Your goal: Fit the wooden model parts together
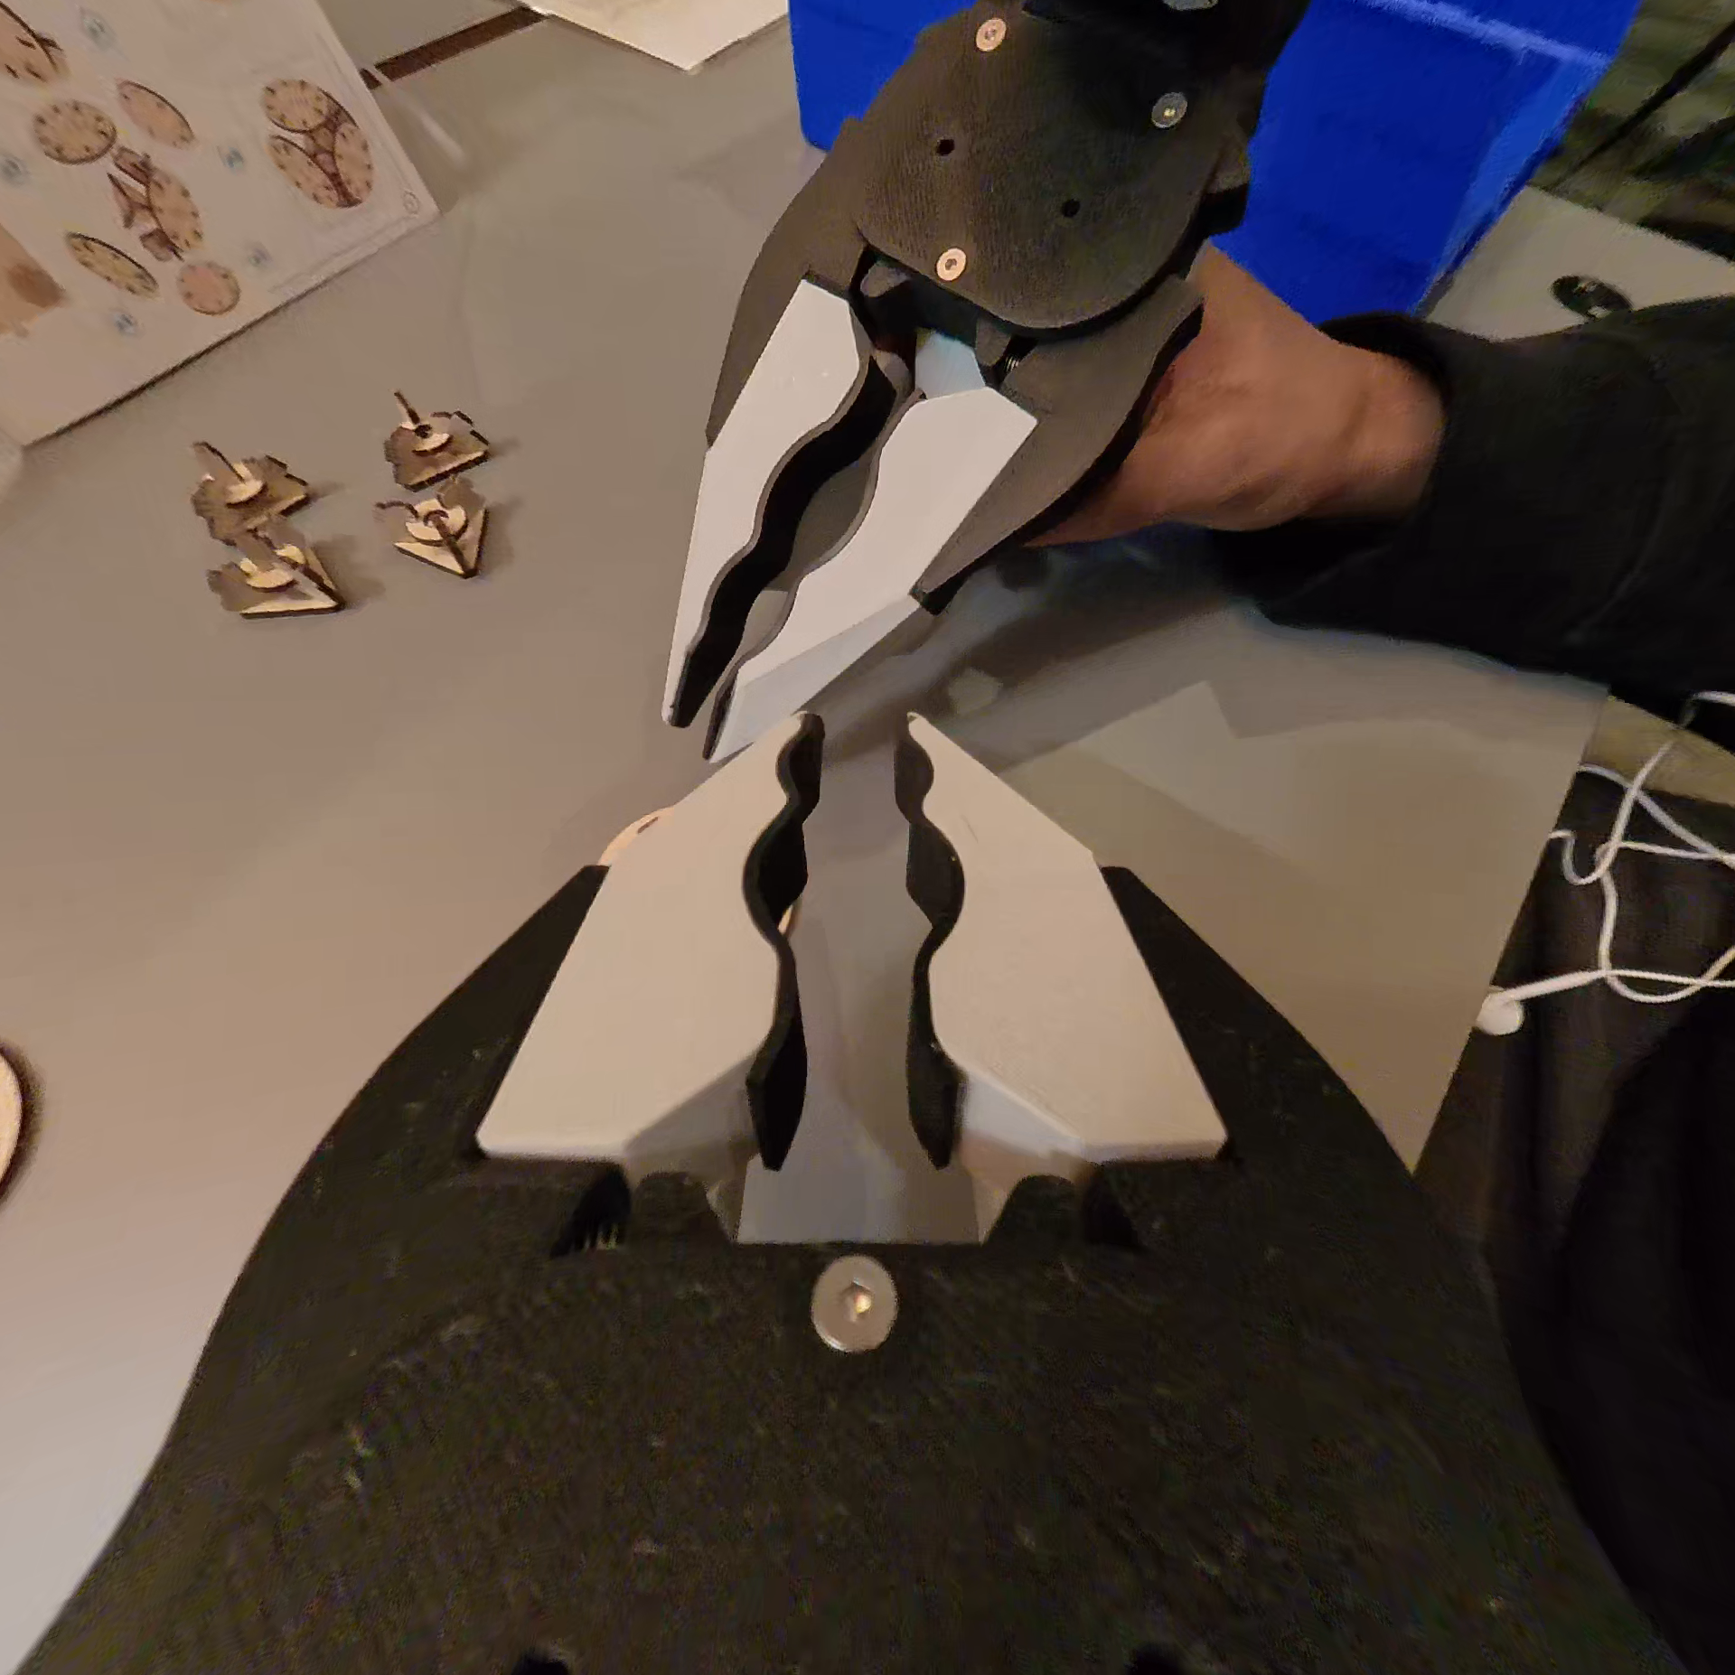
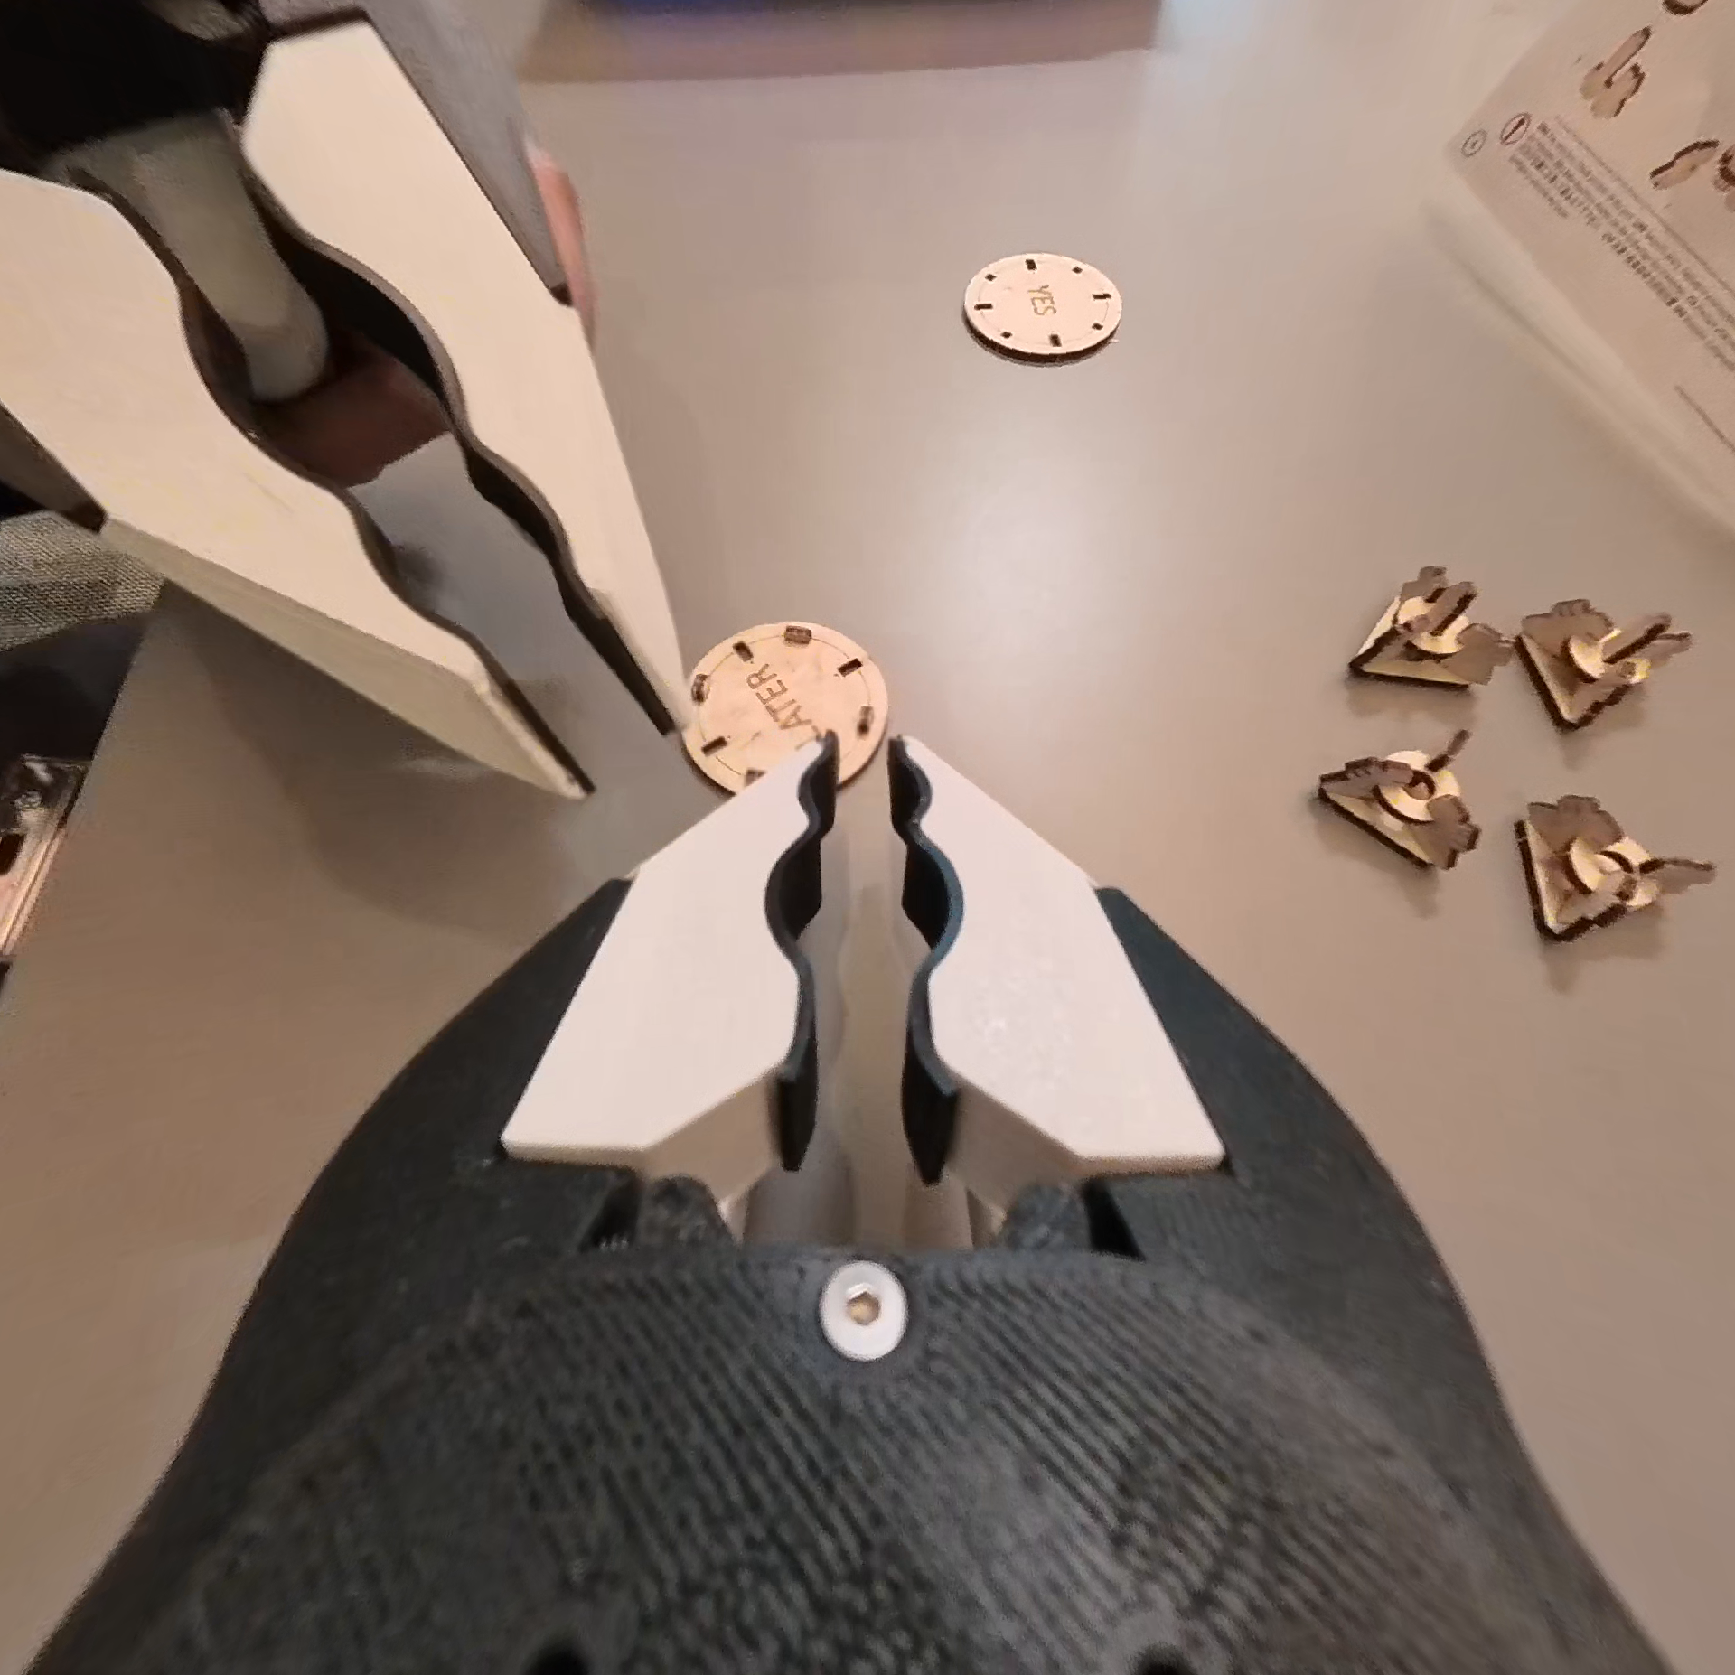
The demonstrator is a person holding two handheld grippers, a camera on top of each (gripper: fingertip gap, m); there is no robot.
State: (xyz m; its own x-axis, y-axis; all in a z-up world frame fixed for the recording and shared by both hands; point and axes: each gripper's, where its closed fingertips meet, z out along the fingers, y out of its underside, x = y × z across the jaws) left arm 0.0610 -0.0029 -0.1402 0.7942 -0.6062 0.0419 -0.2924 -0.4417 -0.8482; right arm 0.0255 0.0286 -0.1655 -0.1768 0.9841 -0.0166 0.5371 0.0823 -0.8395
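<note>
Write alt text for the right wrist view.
The right gripper hovers with slightly parted, empty fingers over the near edge of a round wooden disc on a grey table, the left gripper's fingertip at the disc's left edge. A second disc lies farther off; four small wooden assemblies sit right.

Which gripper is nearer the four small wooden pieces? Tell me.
Right. The right gripper lies left of the wooden pieces; the left gripper is farther left, beyond it.
</note>
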